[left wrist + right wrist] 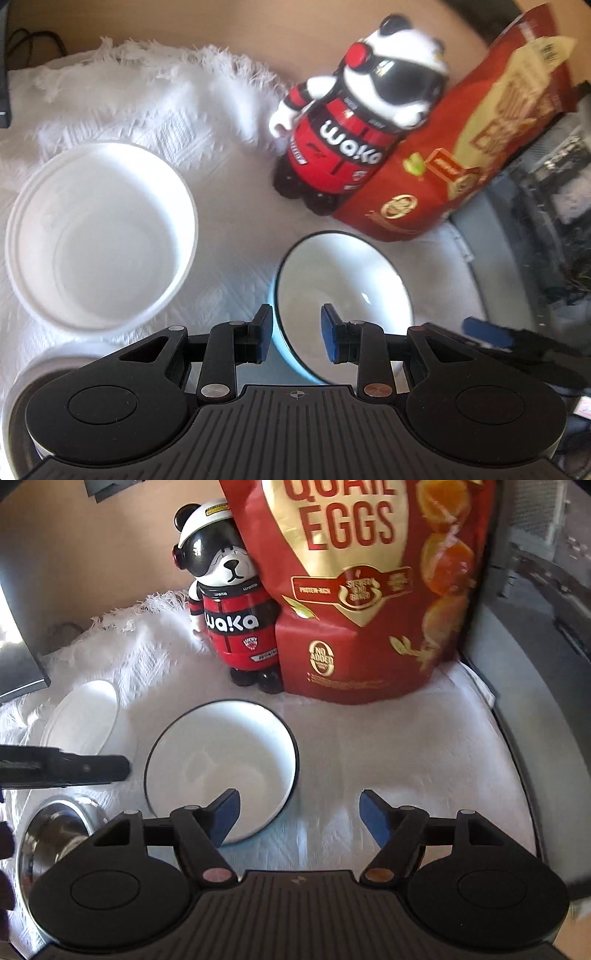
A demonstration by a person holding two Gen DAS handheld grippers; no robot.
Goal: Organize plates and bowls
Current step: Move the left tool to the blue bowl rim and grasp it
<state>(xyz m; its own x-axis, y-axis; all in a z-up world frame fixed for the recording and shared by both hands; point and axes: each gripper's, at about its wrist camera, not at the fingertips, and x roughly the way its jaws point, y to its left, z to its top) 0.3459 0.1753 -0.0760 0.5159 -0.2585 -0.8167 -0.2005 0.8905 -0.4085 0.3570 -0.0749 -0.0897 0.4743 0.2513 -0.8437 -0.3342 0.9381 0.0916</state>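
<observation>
Now | left tongs [297,332] partly open, straddling blue-rimmed bowl [354,288] rim (ungripped) | right tongs [299,818] wide open, empty

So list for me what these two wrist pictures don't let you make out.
- Shiny metal bowl: right wrist view, its near part is cut off by the right gripper body; the left wrist view shows only a sliver.
- Black-rimmed, blue-sided white bowl: left wrist view, the left gripper covers its near rim.
- Red quail-egg pouch: top cut off by the frame edge; blurred in the left view.
- Plates: none in view.
</observation>
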